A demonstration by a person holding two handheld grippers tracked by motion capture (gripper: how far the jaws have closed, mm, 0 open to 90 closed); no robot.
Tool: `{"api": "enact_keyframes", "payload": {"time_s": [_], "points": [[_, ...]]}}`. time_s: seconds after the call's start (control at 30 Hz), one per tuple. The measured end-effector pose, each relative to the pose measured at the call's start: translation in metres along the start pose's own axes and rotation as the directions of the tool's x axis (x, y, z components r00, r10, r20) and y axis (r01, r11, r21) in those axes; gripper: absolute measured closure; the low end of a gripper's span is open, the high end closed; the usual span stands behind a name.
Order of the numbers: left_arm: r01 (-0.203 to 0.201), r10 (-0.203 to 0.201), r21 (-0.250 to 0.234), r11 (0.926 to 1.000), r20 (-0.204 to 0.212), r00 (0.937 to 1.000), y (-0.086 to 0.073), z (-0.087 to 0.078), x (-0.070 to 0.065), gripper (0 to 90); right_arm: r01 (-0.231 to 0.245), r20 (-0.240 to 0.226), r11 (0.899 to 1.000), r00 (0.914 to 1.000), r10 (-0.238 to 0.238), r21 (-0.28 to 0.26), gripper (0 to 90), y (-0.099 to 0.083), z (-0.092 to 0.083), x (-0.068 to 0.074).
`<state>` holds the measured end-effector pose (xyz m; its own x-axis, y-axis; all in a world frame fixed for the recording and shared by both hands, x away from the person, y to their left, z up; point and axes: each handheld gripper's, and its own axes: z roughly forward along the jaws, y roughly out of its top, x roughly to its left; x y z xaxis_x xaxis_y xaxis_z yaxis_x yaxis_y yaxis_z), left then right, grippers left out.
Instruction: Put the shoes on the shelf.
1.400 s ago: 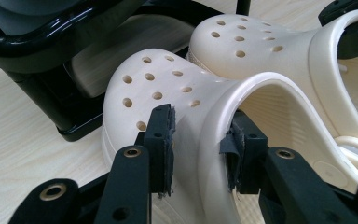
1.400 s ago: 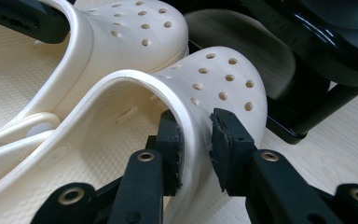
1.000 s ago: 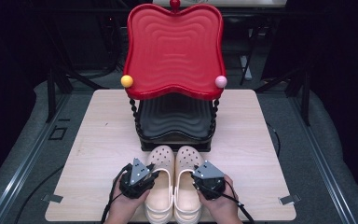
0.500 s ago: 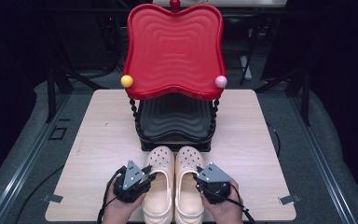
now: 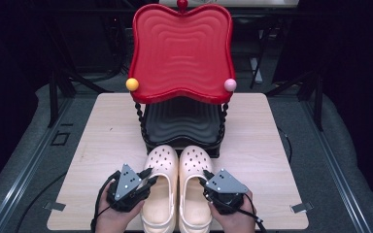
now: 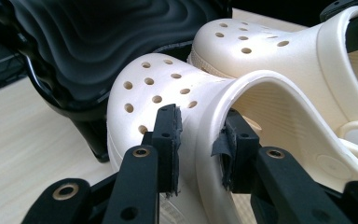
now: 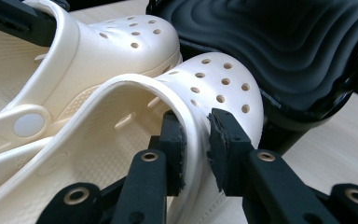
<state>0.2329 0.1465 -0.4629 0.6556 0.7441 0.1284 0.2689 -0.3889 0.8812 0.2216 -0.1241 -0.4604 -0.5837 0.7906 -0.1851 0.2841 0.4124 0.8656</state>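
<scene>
Left tongs (image 5: 148, 175) clenched on the outer wall of the left clog (image 5: 159, 187); right tongs (image 5: 205, 182) likewise on the right clog (image 5: 194, 187); pair side by side on the bench (image 5: 102, 141) — long axes toward the black tray (image 5: 182, 121), toes just before it.

Heels of both cream clogs (image 5: 177, 189) cut off by the bottom edge of the high view, forearms likewise. Lower black tray (image 5: 182, 124) largely hidden beneath the red tray (image 5: 182, 48). Far jaw pad of the left gripper (image 6: 200, 140) partly concealed inside the shoe wall.
</scene>
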Motion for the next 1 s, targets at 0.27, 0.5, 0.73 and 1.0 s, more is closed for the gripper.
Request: {"api": "enact_keyframes", "payload": {"time_s": [0.27, 0.5, 0.73, 1.0], "points": [[-0.015, 0.015, -0.022, 0.9997, -0.028, 0.9995, 0.020, 0.004, 0.014, 70.6, 0.025, 0.015, 0.999, 0.9996, -0.024, -0.022, 75.3, 0.021, 0.007, -0.007], [-0.031, 0.030, -0.031, 0.9990, -0.049, 0.9984, 0.034, 0.014, 0.026, 70.7, 0.045, 0.033, 0.999, 0.9985, -0.044, -0.027, 75.3, 0.036, 0.019, -0.015], [-0.058, 0.056, -0.036, 0.9976, -0.070, 0.9960, 0.056, 0.031, 0.040, 71.6, 0.058, 0.064, 0.997, 0.9965, -0.055, -0.042, 75.8, 0.055, 0.035, -0.035], [-0.094, 0.090, -0.050, 0.9943, -0.087, 0.9922, 0.074, 0.045, 0.039, 73.0, 0.072, 0.098, 0.996, 0.9929, -0.067, -0.044, 76.0, 0.065, 0.039, -0.048]]}}
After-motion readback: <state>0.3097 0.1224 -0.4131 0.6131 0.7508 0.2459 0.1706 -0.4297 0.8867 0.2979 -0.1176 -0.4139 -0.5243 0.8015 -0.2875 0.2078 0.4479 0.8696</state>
